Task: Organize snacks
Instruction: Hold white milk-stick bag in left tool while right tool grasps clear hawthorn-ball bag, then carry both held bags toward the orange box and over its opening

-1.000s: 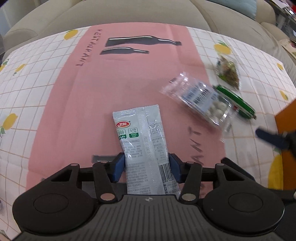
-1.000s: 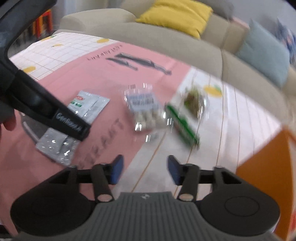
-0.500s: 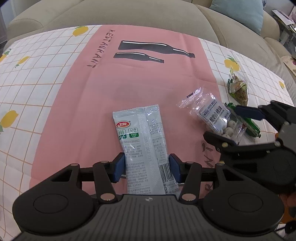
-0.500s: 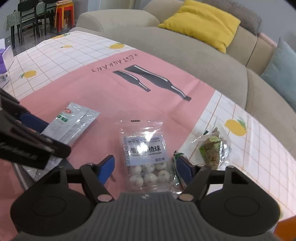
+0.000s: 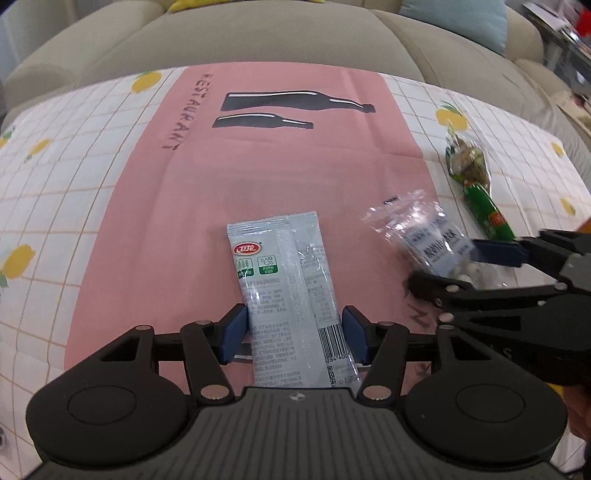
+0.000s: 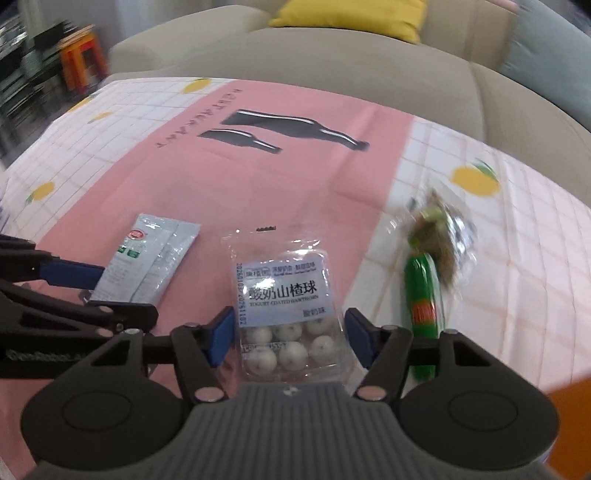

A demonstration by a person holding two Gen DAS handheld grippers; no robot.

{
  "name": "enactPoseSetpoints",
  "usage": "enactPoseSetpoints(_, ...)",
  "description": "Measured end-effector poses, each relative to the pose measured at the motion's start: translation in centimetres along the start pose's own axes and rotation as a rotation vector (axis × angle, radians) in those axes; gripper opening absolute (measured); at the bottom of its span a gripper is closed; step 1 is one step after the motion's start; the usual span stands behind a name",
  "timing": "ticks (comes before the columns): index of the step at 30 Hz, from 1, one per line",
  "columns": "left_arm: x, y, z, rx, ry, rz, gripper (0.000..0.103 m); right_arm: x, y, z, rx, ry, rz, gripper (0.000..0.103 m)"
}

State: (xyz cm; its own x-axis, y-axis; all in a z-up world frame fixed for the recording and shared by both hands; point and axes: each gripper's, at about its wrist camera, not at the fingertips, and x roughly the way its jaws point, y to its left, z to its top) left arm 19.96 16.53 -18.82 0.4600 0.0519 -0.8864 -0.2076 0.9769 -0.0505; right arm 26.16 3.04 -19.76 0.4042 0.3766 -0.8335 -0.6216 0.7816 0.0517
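Observation:
A grey foil snack packet lies flat on the pink tablecloth. My left gripper straddles its near end. Its jaws are opening, and the blue pads stand just off the packet's edges. To its right lies a clear bag of white yogurt hawthorn balls. My right gripper straddles that bag with its jaws closing, pads beside the bag's edges and not visibly pressing. In the left wrist view the right gripper reaches in from the right over the bag.
A green sausage stick and a clear pouch of mixed greens lie right of the bag on the white checked cloth. An orange box shows at the lower right. A beige sofa runs behind the table.
My right gripper came in from the right and now straddles the bag of white balls, its jaws narrower than half a second ago. My left gripper's pads have spread slightly off the grey packet.

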Motion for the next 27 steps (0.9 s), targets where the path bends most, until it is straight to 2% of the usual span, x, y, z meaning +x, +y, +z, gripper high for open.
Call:
enactPoseSetpoints(6,-0.4,-0.3,-0.6,0.002,0.011,0.002,0.060,-2.5,1.5,-3.3,0.048,0.034,-0.059,0.061)
enactPoseSetpoints(11,-1.4,-0.8,-2.0,-0.010,0.023,-0.025,0.057,-4.9,2.0,-6.5,0.119,0.055,-0.102,0.060)
enactPoseSetpoints(19,-4.3,-1.4,-4.1,-0.099,0.010,-0.117,0.056,-8.5,0.3,-9.3,0.310,0.043,-0.035,0.057)
enactPoseSetpoints(27,-9.1,-2.5,-5.1,-0.125,-0.041,-0.195,0.056,-13.9,0.0,-10.0,0.340,-0.046,-0.009,0.057)
